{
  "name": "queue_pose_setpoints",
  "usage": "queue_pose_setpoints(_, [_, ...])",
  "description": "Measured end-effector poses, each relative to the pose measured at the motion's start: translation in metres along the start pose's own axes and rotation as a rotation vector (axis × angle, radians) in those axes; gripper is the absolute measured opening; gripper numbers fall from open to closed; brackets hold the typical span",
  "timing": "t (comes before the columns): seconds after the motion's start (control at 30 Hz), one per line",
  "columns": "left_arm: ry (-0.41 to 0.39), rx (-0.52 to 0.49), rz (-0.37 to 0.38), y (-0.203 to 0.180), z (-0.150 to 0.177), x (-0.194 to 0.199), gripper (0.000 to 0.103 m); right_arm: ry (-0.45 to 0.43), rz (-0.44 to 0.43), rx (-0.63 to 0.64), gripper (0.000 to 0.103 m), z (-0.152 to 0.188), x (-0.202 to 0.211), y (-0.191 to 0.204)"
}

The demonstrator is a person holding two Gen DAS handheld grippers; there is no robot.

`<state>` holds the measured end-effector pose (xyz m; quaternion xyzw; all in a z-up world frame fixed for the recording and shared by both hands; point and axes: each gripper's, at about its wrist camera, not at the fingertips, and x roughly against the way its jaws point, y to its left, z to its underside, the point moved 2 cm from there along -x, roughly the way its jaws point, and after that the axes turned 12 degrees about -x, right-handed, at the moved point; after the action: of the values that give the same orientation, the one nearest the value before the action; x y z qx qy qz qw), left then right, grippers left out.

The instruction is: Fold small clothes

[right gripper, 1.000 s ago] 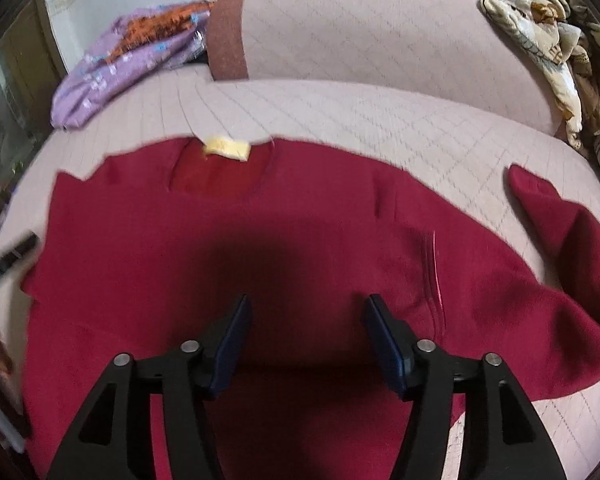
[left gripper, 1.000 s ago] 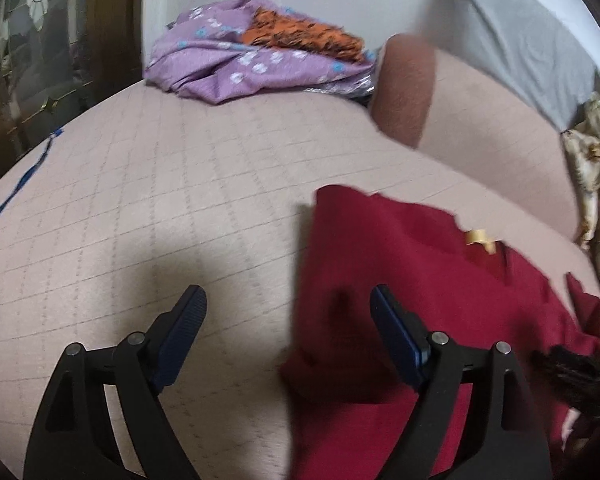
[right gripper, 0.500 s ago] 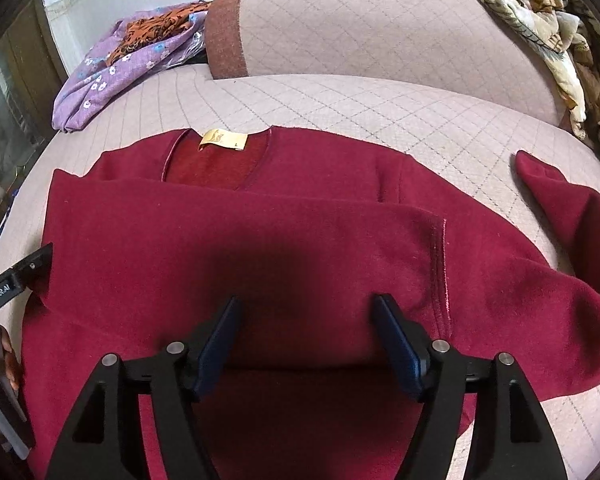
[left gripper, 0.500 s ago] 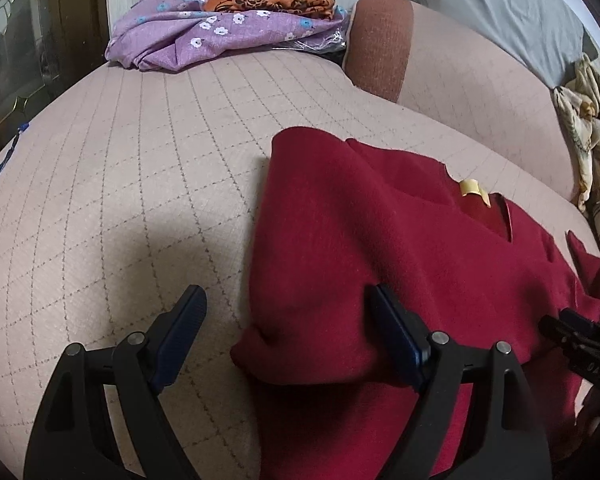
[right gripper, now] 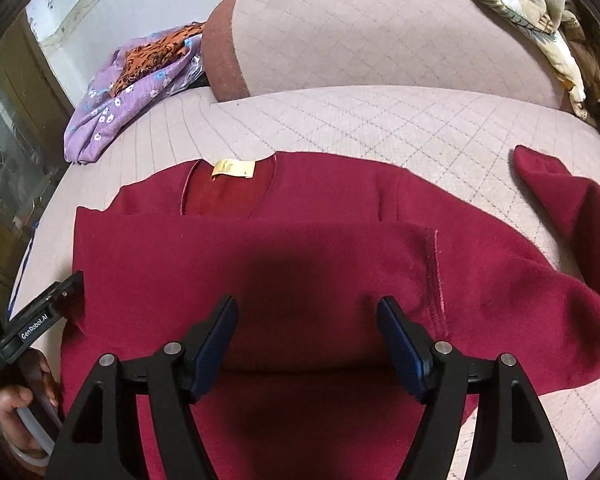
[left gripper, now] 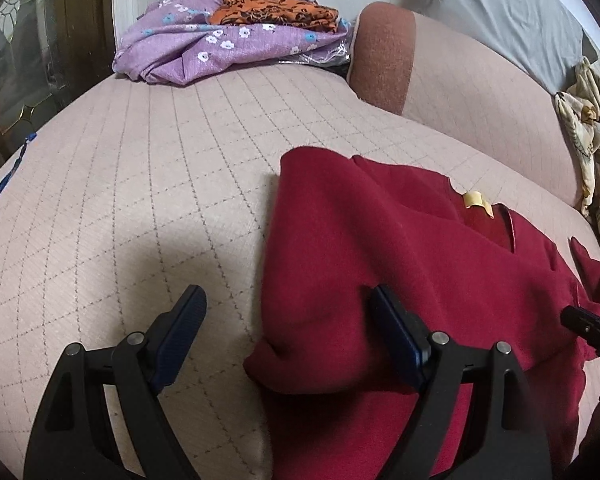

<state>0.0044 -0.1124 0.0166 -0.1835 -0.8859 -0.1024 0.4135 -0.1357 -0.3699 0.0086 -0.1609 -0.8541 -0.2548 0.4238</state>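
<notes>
A: Red sweater (right gripper: 300, 264) is laid flat on the pink quilted bed cover (left gripper: 148, 184), neck opening twd the far side, w/ a yellow label (right gripper: 233, 169) seen inside the collar. One sleeve has been folded across the chest; its cuff seam is seen just beyond the right gripper (right gripper: 306, 340).

B: And the other sleeve?

A: It's spread out to the right in the right wrist view, its cuff end (right gripper: 540, 168) turned up on the cover.

B: Fingers?

A: Left gripper (left gripper: 286, 330) is held wide apart; the folded side edge of the sweater is seen betw. the fingers, but nothing is pinched. The left finger is over bare cover, the right one over red cloth. Right gripper's jaws are spread too, nothing gripped; they hang over the folded sleeve, a dark shadow cast on the cloth beneath.

B: Anything else noted?

A: A purple floral cloth (left gripper: 204, 48) w/ an orange patterned piece (left gripper: 276, 10) on top is piled at the far corner, well apart from the sweater. A bolster (left gripper: 384, 56) is set along the far side. A patterned cloth (right gripper: 520, 12) is draped at its right end. A hand (right gripper: 16, 404) is seen at the lower left of the right wrist view, on the left gripper's handle.
</notes>
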Motion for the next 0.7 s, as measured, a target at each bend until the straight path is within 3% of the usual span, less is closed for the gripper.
queue_pose_setpoints(0.17, [0.018, 0.02, 0.017, 0.004, 0.0, -0.005, 0.085, 0.022, 0.04, 0.012, 0.072, 0.003, -0.018, -0.001])
queue_pose_setpoints(0.3, [0.023, 0.026, 0.036, 0.005, 0.0, -0.008, 0.085, -0.016, 0.088, 0.07, 0.073, 0.003, -0.026, 0.007])
queue_pose_setpoints(0.5, [0.008, 0.068, 0.091, 0.012, -0.003, -0.004, 0.085, -0.008, 0.043, 0.019, 0.073, -0.002, -0.013, 0.004])
queue_pose_setpoints(0.7, [-0.012, 0.071, 0.108, 0.01, -0.006, -0.005, 0.085, -0.039, 0.073, 0.003, 0.071, -0.006, -0.003, -0.01])
